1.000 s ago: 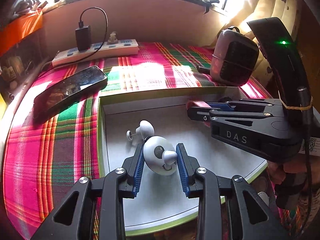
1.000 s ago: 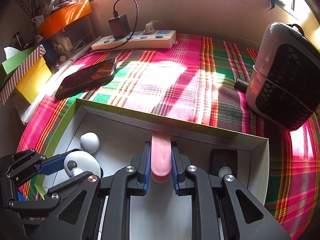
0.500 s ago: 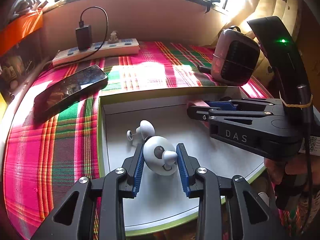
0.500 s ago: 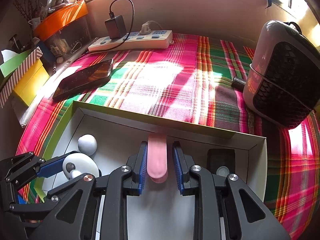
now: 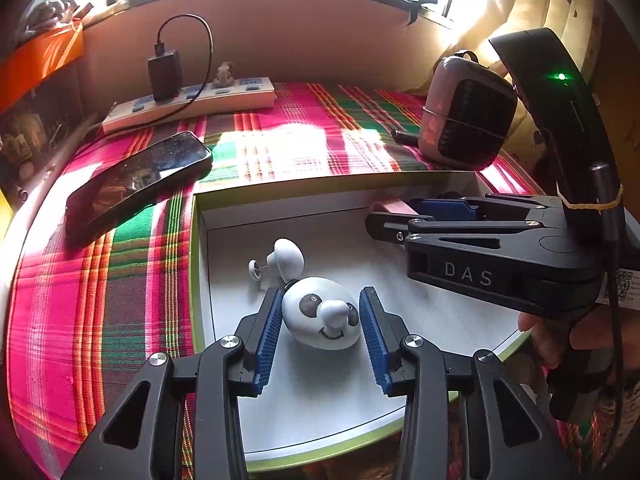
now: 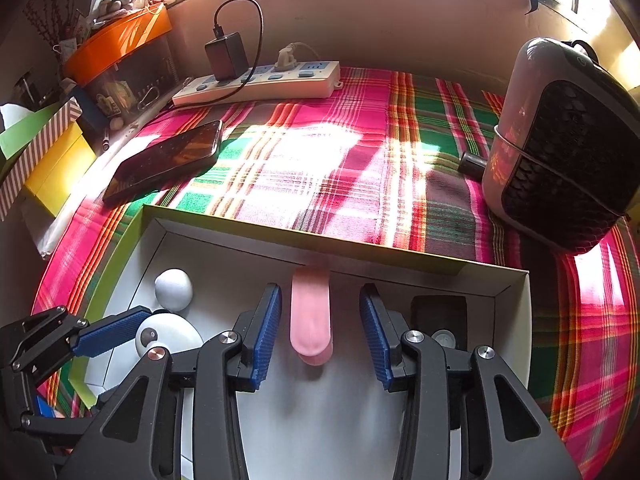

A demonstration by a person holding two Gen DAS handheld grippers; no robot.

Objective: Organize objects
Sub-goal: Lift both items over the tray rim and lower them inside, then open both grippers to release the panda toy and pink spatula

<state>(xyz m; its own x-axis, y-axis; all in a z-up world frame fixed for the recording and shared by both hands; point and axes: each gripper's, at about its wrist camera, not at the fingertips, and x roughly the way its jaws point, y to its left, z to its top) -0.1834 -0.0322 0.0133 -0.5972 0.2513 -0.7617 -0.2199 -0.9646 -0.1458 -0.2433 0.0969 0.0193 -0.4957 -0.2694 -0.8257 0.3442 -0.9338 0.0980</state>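
Note:
A white panda-face toy [image 5: 320, 318] lies in the green-rimmed white box [image 5: 280, 194], with its small white body piece [image 5: 286, 256] behind it. My left gripper [image 5: 320, 328] is open, its blue pads just clear of the toy on both sides. A pink oblong case [image 6: 311, 318] lies on the box floor against the far wall. My right gripper [image 6: 320, 330] is open around it, not touching. The toy [image 6: 168, 336] and left gripper show at lower left in the right wrist view.
A small black item with a round white part [image 6: 440, 322] lies in the box's right corner. On the plaid cloth are a black phone [image 5: 136, 178], a power strip with charger [image 5: 192, 102] and a small heater [image 5: 468, 120]. Coloured boxes [image 6: 52, 160] stand at the left.
Both grippers have opened. The right let go of the pink case, which now rests on the box floor. The left let go of the panda toy, which turned face up.

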